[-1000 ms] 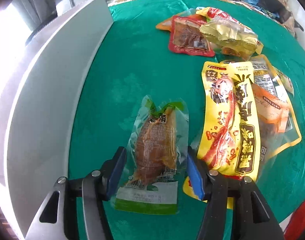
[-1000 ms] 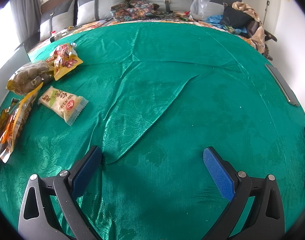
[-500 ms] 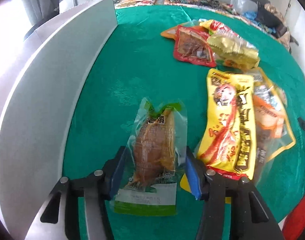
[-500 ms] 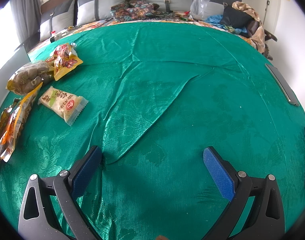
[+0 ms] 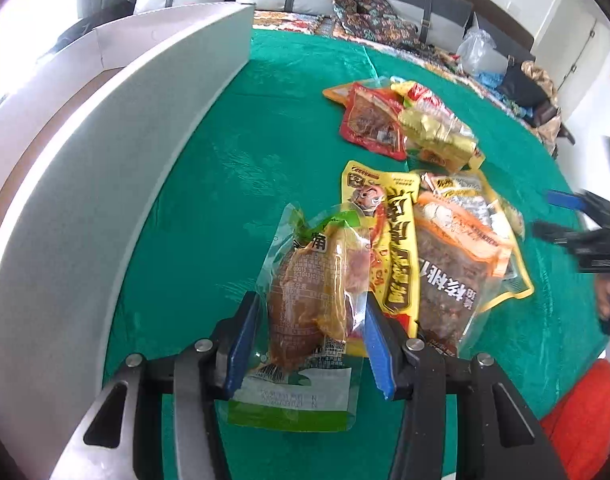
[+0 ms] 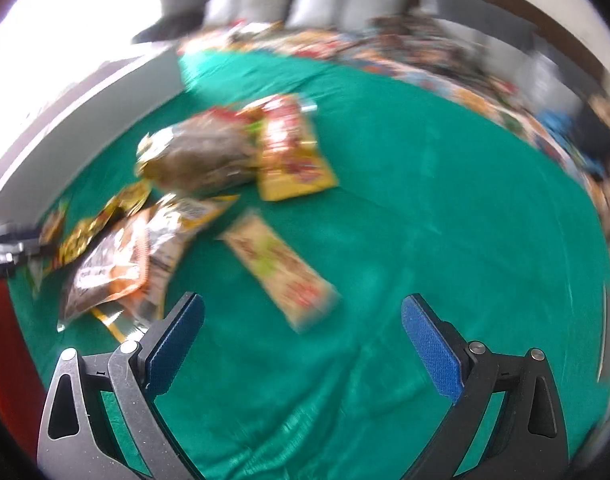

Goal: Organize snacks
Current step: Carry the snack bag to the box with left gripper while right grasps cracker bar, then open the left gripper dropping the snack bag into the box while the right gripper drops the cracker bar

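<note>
The left gripper (image 5: 311, 338), its jaws just having closed in, pinches the green-edged clear snack pouch (image 5: 317, 300) above the green cloth (image 5: 233, 184), beside the white box wall (image 5: 117, 160) and the yellow packet (image 5: 397, 248). The right gripper (image 6: 303, 340) hangs spread wide and empty near a pale wrapped bar (image 6: 281, 268)

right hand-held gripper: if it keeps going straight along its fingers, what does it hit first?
Probably the bare green tablecloth: nothing sits between the open right hand-held gripper fingers. The long pale snack pack lies just ahead and slightly left, so it might clip that. The frame is blurred and depth is unclear.
</note>
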